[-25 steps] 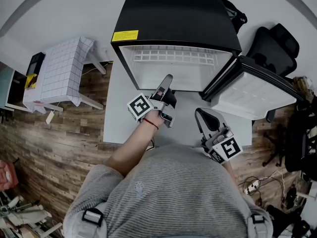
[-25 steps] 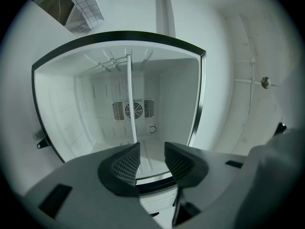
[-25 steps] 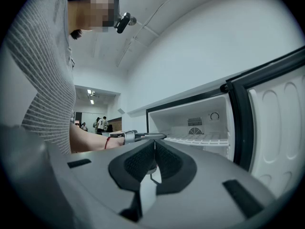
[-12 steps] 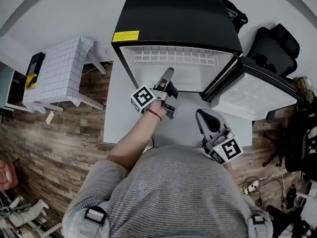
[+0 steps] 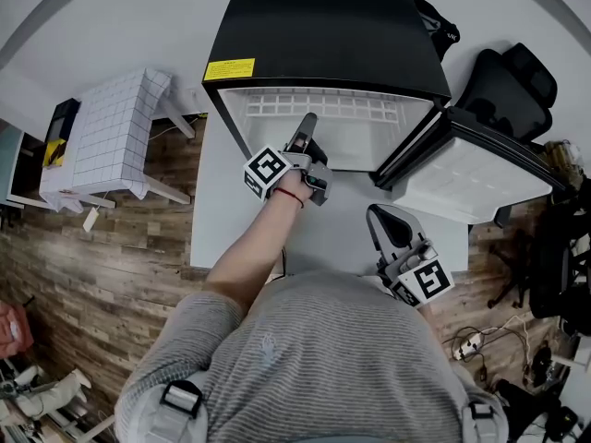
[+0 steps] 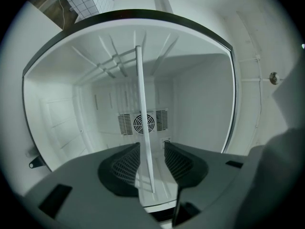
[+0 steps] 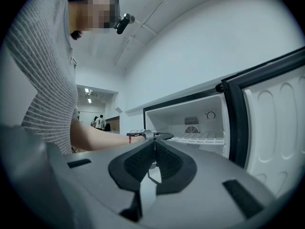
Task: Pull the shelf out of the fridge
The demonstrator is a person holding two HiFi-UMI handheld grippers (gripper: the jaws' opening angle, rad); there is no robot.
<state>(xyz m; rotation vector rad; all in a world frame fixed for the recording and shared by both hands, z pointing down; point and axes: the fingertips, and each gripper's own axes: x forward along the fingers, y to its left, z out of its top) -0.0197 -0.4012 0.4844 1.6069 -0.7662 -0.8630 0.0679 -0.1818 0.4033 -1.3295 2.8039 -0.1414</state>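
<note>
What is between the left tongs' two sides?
The shelf: its white edge stands between the open left tongs, in the left gripper view.

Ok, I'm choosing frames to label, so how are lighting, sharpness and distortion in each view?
Head view: even light, sharp, fisheye curving the fridge. Left gripper view: bright white interior, shelf edge crisp inside the open left gripper, round black vignette. Right gripper view: the shut right gripper looms slightly soft; mosaic patch at upper left.

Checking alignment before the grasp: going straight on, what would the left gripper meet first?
The shelf: its edge lies between the left gripper's open jaws, so it would likely seat deeper there.
</note>
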